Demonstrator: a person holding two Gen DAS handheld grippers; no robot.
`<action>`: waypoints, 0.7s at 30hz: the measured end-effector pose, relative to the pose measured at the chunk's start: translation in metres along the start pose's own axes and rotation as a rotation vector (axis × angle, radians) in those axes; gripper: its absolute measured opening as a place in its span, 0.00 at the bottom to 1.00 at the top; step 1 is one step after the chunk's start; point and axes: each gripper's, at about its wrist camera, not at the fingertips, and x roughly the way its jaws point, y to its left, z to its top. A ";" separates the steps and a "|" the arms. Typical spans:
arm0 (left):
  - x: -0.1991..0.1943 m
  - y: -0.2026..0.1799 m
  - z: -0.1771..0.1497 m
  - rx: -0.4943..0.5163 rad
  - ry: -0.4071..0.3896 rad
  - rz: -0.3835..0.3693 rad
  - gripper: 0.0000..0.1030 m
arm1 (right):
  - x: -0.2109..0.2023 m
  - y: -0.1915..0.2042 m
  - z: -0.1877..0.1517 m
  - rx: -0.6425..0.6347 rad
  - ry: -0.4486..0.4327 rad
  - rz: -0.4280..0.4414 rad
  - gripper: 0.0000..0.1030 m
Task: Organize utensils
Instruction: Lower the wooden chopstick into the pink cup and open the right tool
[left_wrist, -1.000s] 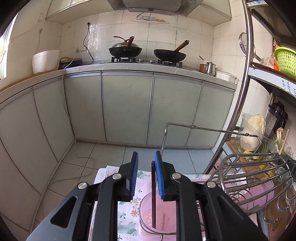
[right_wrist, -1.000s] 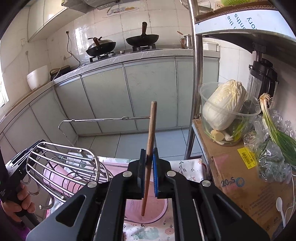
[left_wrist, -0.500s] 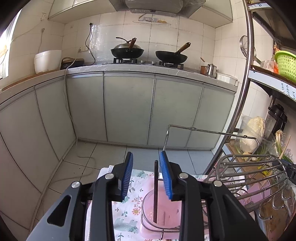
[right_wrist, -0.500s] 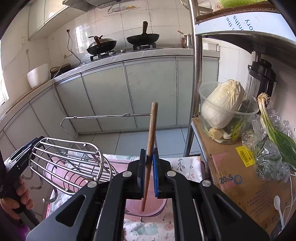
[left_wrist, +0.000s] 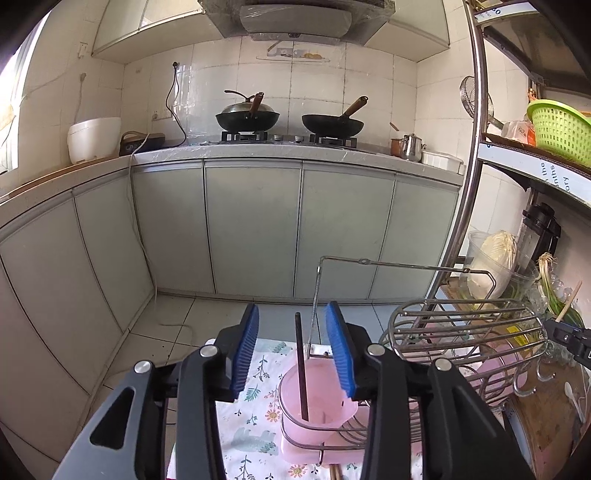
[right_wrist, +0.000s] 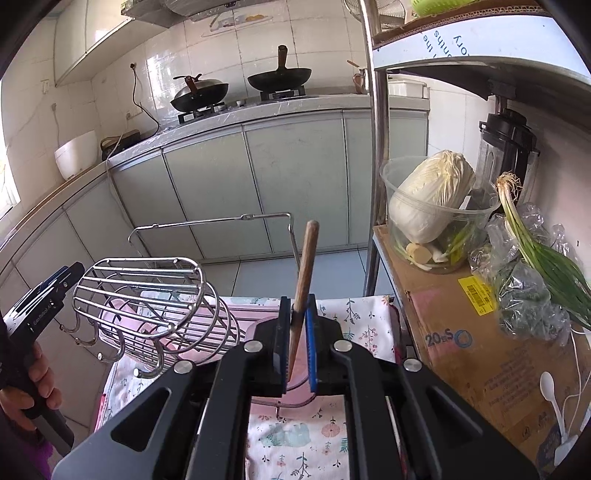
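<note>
Standing a dark chopstick (left_wrist: 301, 365) in the pink cup (left_wrist: 317, 402) — our left tool (left_wrist: 291, 349) is gaping apart; our right tool (right_wrist: 297, 334), clamping a wooden chopstick (right_wrist: 304, 273), is needing the cup next.

"20" on the cardboard box (right_wrist: 476, 347), "GenRobot" on the left gripper (right_wrist: 44, 295)

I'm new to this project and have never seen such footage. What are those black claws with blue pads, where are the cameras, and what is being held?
No robot here: a person holds a two-finger claw in each hand, with a fisheye camera on each looking along its fingers. In the left wrist view, the left gripper is open, and a dark chopstick stands in the pink cup between its pads. In the right wrist view, the right gripper clamps a wooden chopstick. A wire rack sits on the flowered cloth.
</note>
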 end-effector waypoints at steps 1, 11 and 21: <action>-0.002 0.000 0.000 0.000 -0.002 0.001 0.36 | -0.001 0.000 -0.001 -0.002 0.000 -0.001 0.08; -0.014 0.001 -0.002 0.002 -0.008 0.001 0.37 | -0.006 0.005 -0.005 -0.019 0.007 0.003 0.08; -0.019 0.001 -0.008 0.001 -0.005 -0.004 0.37 | -0.015 0.008 -0.015 -0.032 0.006 0.000 0.08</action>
